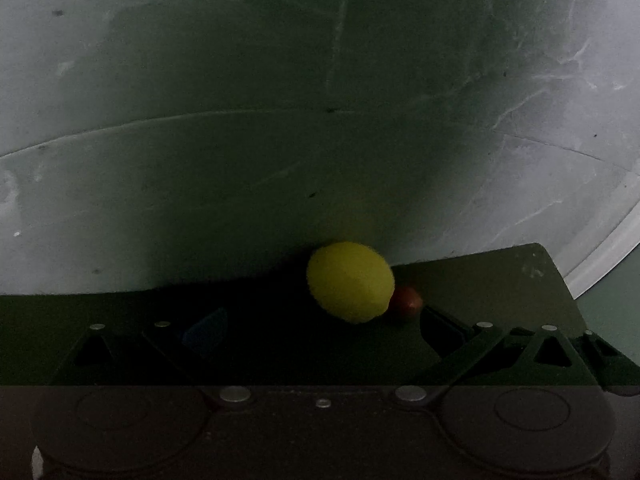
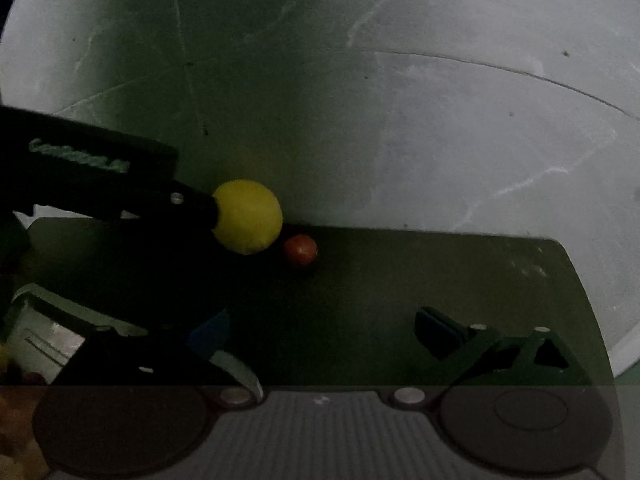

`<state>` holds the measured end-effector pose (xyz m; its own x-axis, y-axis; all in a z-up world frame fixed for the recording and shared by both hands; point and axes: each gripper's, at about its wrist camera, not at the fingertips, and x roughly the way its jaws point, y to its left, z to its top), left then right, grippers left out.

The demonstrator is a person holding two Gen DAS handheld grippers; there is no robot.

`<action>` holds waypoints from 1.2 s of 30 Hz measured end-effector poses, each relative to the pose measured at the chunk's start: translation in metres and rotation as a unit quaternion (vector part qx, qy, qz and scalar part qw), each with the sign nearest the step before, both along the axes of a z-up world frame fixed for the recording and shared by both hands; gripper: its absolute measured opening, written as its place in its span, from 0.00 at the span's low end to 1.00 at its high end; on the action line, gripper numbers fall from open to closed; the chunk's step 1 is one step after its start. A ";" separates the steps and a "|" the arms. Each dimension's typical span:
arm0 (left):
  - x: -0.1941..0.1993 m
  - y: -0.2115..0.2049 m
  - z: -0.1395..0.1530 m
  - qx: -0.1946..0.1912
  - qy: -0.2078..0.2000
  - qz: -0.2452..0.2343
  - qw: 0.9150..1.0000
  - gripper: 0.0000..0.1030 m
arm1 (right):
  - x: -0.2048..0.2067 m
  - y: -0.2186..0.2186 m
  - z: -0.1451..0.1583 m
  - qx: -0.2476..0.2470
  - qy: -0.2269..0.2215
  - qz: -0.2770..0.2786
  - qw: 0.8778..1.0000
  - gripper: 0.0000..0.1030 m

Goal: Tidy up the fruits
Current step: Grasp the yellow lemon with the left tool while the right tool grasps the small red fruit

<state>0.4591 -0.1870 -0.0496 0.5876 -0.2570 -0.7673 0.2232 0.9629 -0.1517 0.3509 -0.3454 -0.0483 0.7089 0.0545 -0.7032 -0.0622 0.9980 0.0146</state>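
A yellow lemon [image 1: 350, 282] lies on a dark green mat [image 1: 500, 280], with a small red-brown fruit [image 1: 406, 298] touching its right side. My left gripper [image 1: 324, 330] is open, its fingers set wide, and the lemon sits just ahead of the gap between them. In the right wrist view one black finger [image 2: 188, 200] of the left gripper reaches in from the left and ends against the lemon [image 2: 248, 216]; the red-brown fruit [image 2: 301, 250] is beside it. My right gripper [image 2: 322, 334] is open over the mat [image 2: 440, 280] with nothing between its fingers.
The mat lies on a grey marbled surface [image 1: 280, 80] with a white curved rim [image 1: 600, 256] at the right. A pale container [image 2: 40, 336] and blurred orange-yellow shapes [image 2: 16, 424] show at the lower left of the right wrist view. The scene is dim.
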 end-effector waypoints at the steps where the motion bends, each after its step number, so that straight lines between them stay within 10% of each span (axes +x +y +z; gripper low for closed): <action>1: 0.003 -0.004 -0.002 0.001 0.001 -0.001 1.000 0.99 | 0.004 0.000 -0.001 -0.002 -0.002 0.004 1.000 0.92; 36: 0.034 -0.007 -0.029 -0.039 0.039 0.022 0.998 0.65 | 0.057 0.001 -0.018 0.012 -0.016 0.056 0.998 0.32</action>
<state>0.4927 -0.1944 -0.0785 0.5393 -0.2937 -0.7892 0.1666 0.9559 -0.2419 0.4079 -0.3448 -0.0659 0.7194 0.1521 -0.6778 -0.1747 0.9840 0.0355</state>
